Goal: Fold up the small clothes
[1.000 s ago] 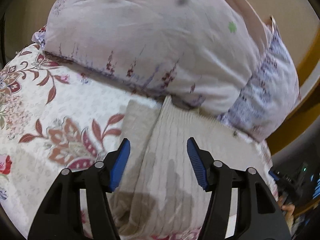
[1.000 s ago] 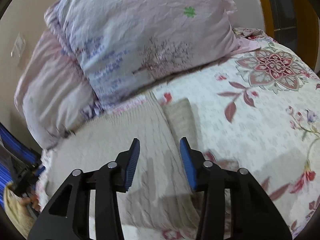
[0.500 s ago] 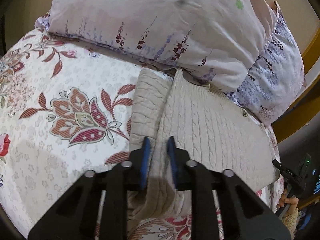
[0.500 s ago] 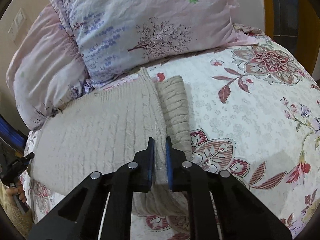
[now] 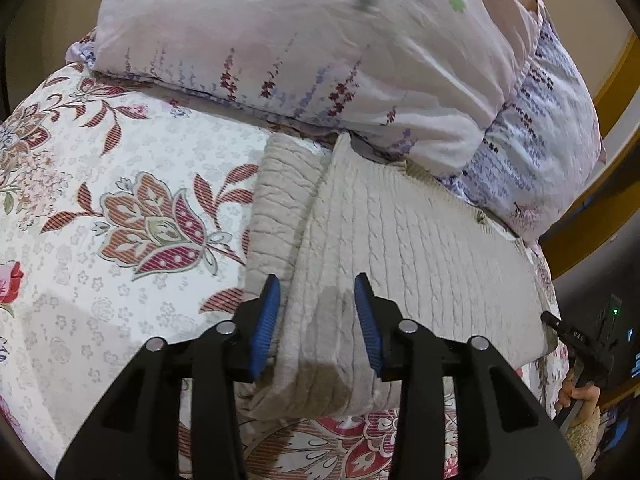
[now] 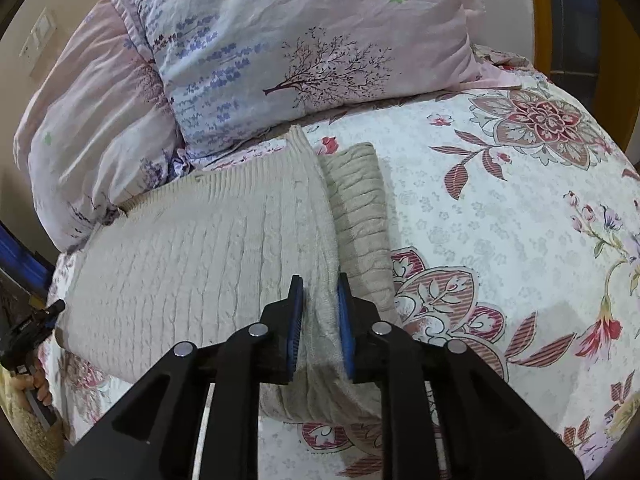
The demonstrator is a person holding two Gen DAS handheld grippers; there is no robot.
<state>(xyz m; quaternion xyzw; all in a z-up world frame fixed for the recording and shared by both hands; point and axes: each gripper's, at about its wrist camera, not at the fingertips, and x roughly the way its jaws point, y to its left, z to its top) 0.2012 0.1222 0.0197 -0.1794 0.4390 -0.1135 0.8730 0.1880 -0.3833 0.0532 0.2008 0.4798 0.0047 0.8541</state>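
Note:
A beige cable-knit sweater (image 5: 420, 248) lies flat on the floral bedspread (image 5: 120, 160), its top edge against the pillows. A ribbed sleeve (image 5: 280, 200) lies folded alongside the body. My left gripper (image 5: 316, 316) hovers over the near edge. Its jaws are opening, and the raised fold of knit sits between the blue pads without being pinched. In the right wrist view the same sweater (image 6: 200, 248) and sleeve (image 6: 356, 200) appear. My right gripper (image 6: 320, 316) has narrow jaws that are starting to open, and a ridge of the sweater's edge is still squeezed between the pads.
Two pale floral pillows (image 5: 300, 40) (image 6: 300, 40) are stacked behind the sweater. The bedspread (image 6: 500, 220) stretches wide beside the sleeve. At the bed's edge a hand grips a black handle (image 5: 580, 344) (image 6: 28, 328). A wooden frame (image 5: 612, 92) borders the bed.
Both grippers closed onto the sweater's near edge from wide open. The left jaws have since spread apart again, and the right jaws have eased only slightly. The sweater stays flat.

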